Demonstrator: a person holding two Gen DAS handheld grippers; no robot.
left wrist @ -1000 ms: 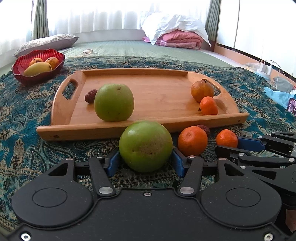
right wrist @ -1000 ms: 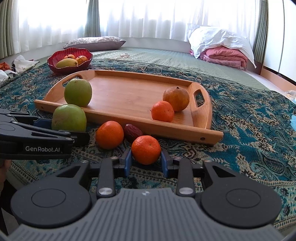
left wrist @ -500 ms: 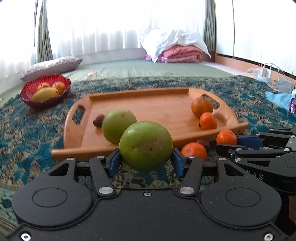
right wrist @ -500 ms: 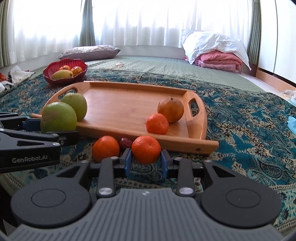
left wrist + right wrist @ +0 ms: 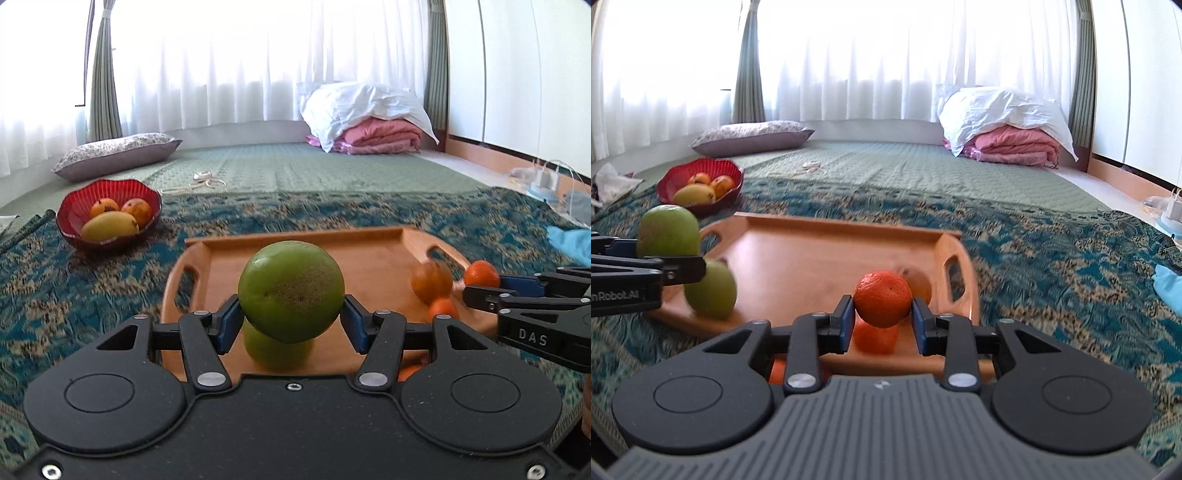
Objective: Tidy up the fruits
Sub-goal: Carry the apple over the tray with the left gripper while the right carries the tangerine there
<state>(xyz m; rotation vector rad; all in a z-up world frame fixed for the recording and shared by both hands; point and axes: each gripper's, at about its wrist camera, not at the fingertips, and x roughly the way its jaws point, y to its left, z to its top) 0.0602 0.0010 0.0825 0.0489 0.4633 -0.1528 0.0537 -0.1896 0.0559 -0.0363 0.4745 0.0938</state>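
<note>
My left gripper [image 5: 291, 322] clamps a green apple [image 5: 291, 291] at frame centre, both blue pads pressed to its sides, held above the wooden tray [image 5: 373, 254]. A second green apple [image 5: 273, 353] sits on the tray just below it. My right gripper [image 5: 882, 323] is closed on a tangerine [image 5: 882, 302], raised over another tangerine [image 5: 876, 338] on the tray. Only the right view shows the brownish fruit [image 5: 918, 285] behind it; only the left view shows that tangerine from the side, at right. Red bowl [image 5: 109, 216] of fruit at upper left, on the blue patterned cloth [image 5: 66, 295].
</note>
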